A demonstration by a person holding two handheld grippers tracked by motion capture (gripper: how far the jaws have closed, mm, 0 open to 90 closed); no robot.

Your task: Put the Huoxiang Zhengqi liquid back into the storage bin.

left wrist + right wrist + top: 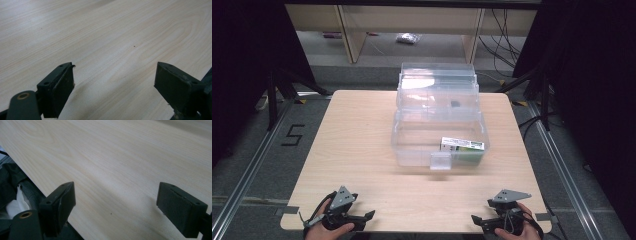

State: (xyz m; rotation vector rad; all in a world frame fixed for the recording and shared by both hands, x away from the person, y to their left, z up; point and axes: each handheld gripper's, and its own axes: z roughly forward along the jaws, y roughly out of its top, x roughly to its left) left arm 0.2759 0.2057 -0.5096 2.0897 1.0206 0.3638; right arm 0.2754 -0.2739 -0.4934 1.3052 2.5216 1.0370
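Observation:
A clear plastic storage box stands open in the middle of the wooden table, its lid tipped back behind it. A white and green carton lies inside at the box's front right. My left gripper rests at the table's front left edge, open, with bare wood between its jaws. At the front right edge my right gripper is open too and holds nothing. Both are well short of the box.
A small clear latch tab hangs at the box's front wall. The table's front edge runs just under the right gripper, with dark cloth below. Black stands flank the table, and shelving stands on the floor beyond.

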